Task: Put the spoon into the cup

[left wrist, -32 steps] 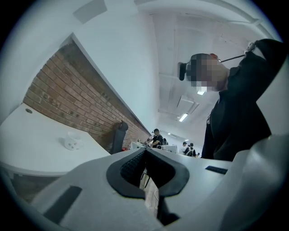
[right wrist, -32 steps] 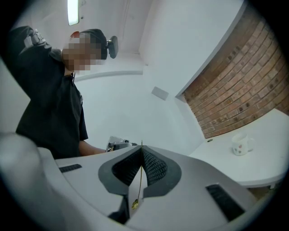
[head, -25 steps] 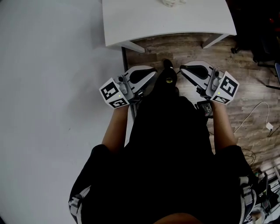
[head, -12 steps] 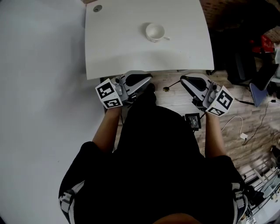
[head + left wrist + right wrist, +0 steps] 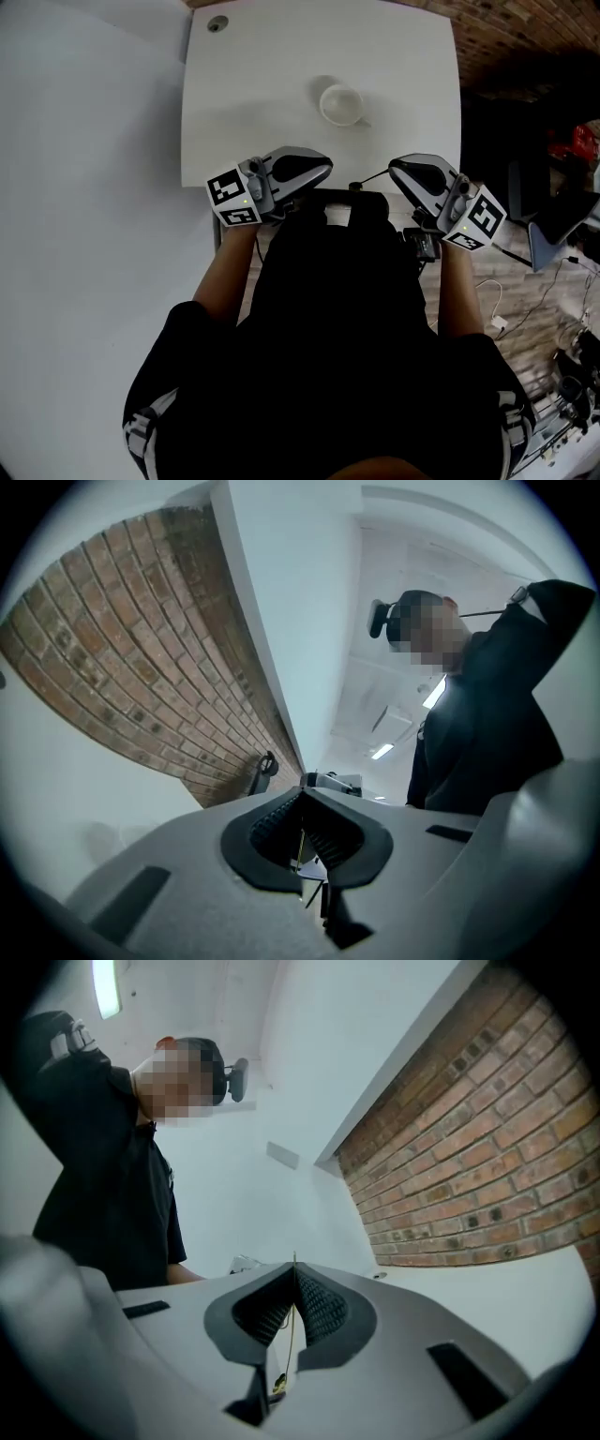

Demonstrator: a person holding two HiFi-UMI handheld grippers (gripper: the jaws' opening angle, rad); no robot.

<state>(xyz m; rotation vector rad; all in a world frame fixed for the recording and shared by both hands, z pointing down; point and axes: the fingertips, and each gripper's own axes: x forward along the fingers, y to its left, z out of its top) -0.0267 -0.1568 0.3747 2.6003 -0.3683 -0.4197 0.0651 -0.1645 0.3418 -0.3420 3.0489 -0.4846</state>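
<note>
A white cup (image 5: 341,104) stands upright on the white table (image 5: 253,103), right of the middle, with its handle toward the near right. No spoon shows in any view. My left gripper (image 5: 326,167) hovers at the table's near edge, left of the cup and nearer to me, jaws shut and empty. My right gripper (image 5: 394,167) hangs at the same edge, below and right of the cup, also shut with nothing in it. In the left gripper view (image 5: 302,789) and the right gripper view (image 5: 294,1265) the ribbed pads meet.
A grey round cap (image 5: 217,23) sits in the table's far left corner. A white wall runs along the left. To the right lie wood floor, cables (image 5: 497,309) and dark gear (image 5: 553,216). Both gripper views face a brick wall (image 5: 469,1147).
The table and cup have slid down the head view toward me. Both grippers, first over the wood floor, have reached the table's near edge. Their jaws stayed shut.
</note>
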